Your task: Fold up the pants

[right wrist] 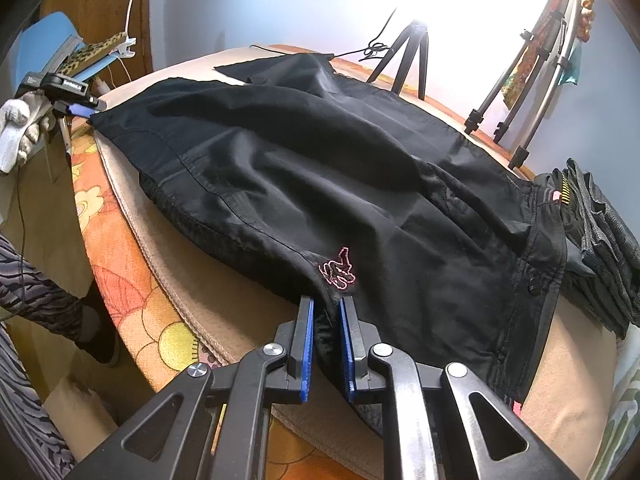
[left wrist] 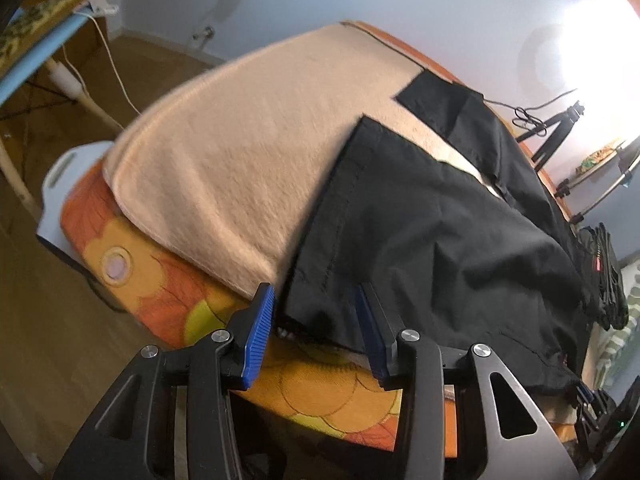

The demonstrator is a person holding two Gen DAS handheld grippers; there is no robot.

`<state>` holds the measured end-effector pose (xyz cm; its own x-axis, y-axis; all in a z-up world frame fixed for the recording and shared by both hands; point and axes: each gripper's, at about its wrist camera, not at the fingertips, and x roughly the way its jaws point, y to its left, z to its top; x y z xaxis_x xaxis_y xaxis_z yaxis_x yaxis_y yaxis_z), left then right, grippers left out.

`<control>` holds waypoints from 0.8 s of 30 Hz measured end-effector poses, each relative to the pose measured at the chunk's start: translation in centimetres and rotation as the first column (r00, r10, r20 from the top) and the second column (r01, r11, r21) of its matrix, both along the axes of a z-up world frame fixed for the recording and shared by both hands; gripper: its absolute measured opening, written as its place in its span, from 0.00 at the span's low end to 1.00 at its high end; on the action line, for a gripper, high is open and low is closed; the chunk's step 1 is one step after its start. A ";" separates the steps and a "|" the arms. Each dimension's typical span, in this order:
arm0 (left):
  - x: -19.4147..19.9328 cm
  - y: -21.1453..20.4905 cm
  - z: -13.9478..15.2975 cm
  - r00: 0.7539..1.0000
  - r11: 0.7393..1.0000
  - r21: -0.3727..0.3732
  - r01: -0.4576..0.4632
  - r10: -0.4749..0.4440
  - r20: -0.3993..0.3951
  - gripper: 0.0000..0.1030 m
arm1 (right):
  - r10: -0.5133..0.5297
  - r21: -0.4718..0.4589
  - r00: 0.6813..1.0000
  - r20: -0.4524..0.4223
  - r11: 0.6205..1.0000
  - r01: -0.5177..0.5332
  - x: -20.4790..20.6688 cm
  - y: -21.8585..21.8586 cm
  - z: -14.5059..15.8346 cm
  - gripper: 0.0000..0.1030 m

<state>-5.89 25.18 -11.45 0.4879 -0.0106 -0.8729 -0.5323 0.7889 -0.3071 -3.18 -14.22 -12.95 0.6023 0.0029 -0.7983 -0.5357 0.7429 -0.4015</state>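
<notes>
Blue pads of the right tool (right wrist: 325,340) pinch a fold of the black pants (right wrist: 340,184), hiding the cloth between them. Left tool (left wrist: 316,336) stands wide around a hem corner on the beige blanket (left wrist: 224,160).

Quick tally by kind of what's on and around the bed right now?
Black pants spread on the bed: 1
Beige blanket under them: 1
Flowered orange sheet: 1
Folded dark clothes pile beside the waistband: 1
Tripods behind the bed: at least 2
Tongs, left and right: 2
Total: at least 8
</notes>
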 end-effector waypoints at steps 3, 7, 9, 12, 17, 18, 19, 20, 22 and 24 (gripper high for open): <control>-0.1 -0.3 -0.2 1.000 1.000 0.012 0.006 -0.006 -0.004 0.35 | -0.006 0.006 1.000 0.008 1.000 0.006 0.2 -0.1 0.3 0.10; -0.1 -0.5 0.0 1.000 1.000 0.028 0.003 -0.003 0.006 0.08 | -0.009 0.004 1.000 0.014 1.000 0.009 0.3 0.0 0.3 0.10; -0.3 -0.7 0.6 0.999 0.999 0.037 0.010 -0.011 0.032 0.05 | -0.012 0.006 1.000 0.016 1.000 0.012 0.2 0.0 0.4 0.10; -0.1 -1.1 1.5 0.997 0.998 0.051 0.023 -0.026 0.072 0.04 | -0.016 0.010 1.000 0.025 1.000 0.016 0.3 -0.1 0.6 0.10; 1.1 -1.7 2.5 0.993 0.996 0.081 0.049 -0.057 0.101 0.02 | -0.023 0.013 0.999 0.043 1.000 0.022 0.5 0.0 1.0 0.10; 1.5 -1.7 2.6 0.993 0.995 0.089 0.051 -0.060 0.100 0.02 | -0.022 0.010 0.998 0.051 1.000 0.022 0.6 0.1 1.2 0.10; 1.8 -1.7 2.6 0.993 0.994 0.092 0.051 -0.060 0.102 0.02 | -0.021 0.005 0.998 0.056 1.000 0.021 0.6 0.2 1.3 0.10; 2.3 -1.6 2.7 0.993 0.994 0.094 0.049 -0.059 0.103 0.02 | -0.015 -0.006 0.998 0.065 1.000 0.016 0.8 0.4 1.4 0.10; 3.3 -1.7 2.9 0.993 0.993 0.107 0.055 -0.066 0.102 0.02 | 0.002 -0.034 0.995 0.097 0.999 0.002 1.3 1.0 2.1 0.10; 4.7 -2.1 3.0 0.992 0.986 0.150 0.075 -0.089 0.088 0.02 | 0.003 -0.035 0.993 0.114 0.999 0.001 2.5 1.2 2.9 0.10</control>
